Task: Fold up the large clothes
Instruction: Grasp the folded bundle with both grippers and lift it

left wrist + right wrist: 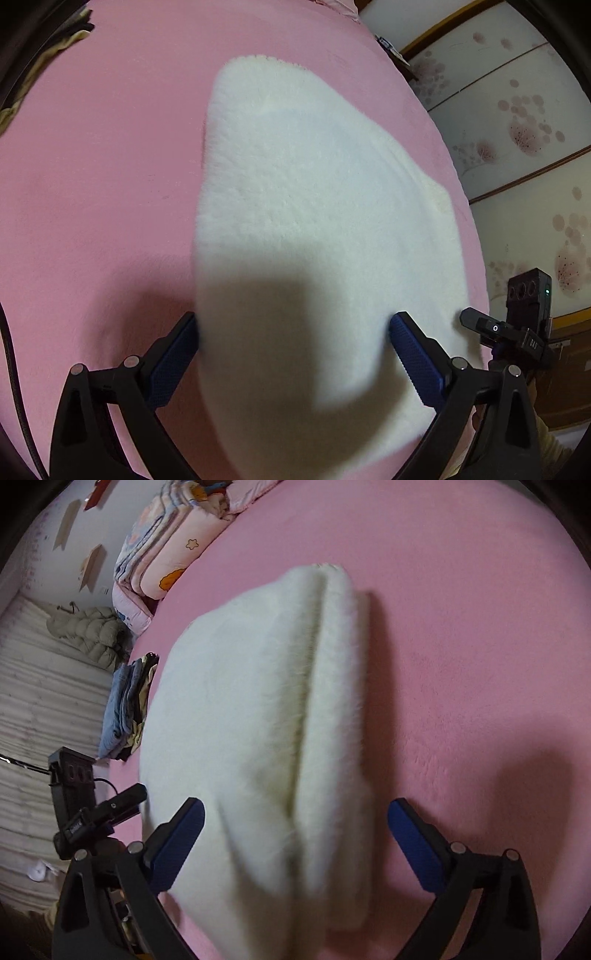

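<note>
Lying folded on the pink bed (92, 184), a white fleece garment (314, 203) is seen stretching toward its far edge. Both the left claw (293, 354) and the right claw (295, 842) are held open above it, gripping nothing.

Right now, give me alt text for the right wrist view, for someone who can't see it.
A white fluffy garment, folded with a seam-like crease along it, lies on a pink bed cover, and the open right hand-held gripper straddles its near end. At left sit a small stack of folded clothes, patterned quilts and the left hand-held gripper.
</note>
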Demonstrator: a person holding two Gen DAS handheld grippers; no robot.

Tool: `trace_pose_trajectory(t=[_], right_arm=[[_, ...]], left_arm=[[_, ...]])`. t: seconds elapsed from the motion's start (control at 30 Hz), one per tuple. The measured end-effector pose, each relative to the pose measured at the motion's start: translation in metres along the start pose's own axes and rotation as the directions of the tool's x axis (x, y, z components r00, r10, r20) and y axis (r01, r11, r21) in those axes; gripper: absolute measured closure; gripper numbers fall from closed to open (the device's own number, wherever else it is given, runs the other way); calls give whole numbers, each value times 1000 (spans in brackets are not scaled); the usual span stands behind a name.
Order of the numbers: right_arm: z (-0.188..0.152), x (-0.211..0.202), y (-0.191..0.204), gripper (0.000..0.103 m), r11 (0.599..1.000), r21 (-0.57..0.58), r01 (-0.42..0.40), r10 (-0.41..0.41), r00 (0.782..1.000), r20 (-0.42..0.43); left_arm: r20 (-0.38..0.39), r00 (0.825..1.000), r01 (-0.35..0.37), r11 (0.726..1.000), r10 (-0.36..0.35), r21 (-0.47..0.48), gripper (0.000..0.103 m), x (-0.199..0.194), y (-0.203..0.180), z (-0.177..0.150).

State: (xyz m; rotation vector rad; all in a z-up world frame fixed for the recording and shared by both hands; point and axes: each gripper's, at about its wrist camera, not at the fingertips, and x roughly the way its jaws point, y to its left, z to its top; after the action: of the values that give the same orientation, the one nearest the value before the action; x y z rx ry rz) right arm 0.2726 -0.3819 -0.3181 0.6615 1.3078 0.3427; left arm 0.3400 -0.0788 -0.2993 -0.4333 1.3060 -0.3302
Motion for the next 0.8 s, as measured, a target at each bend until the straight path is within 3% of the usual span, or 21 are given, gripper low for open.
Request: trace_pose_trajectory(t=[0.2,0.43,0.5,0.63,0.73,0.8], right_arm=[[13,28,-18,5,989,36,-145,148,986,-73],[24,47,-4,6,983,-70,-170,159,978,-135],[26,49,-4,10,982,-78,-172,161,978,-136],[27,46,-3,25,980,-96,-173,160,979,-129],[25,42,-1,36,984,-104,-148,136,984,-117],[23,35,4,46,986,-117,-121,109,989,-98]], left_arm=[[-23,996,83,996,-84,-32,0,17,14,12],[-70,976,199,976,-205,-84,0,37,31,23],[-89,972,209,974,-217,-86,0,42,31,21],[-98,980,168,984,-174,-65,1,36,27,13],[-64,993,95,995,-97,-44,11,23,15,6],[-38,998,52,998,-54,-41,23,12,7,3]])
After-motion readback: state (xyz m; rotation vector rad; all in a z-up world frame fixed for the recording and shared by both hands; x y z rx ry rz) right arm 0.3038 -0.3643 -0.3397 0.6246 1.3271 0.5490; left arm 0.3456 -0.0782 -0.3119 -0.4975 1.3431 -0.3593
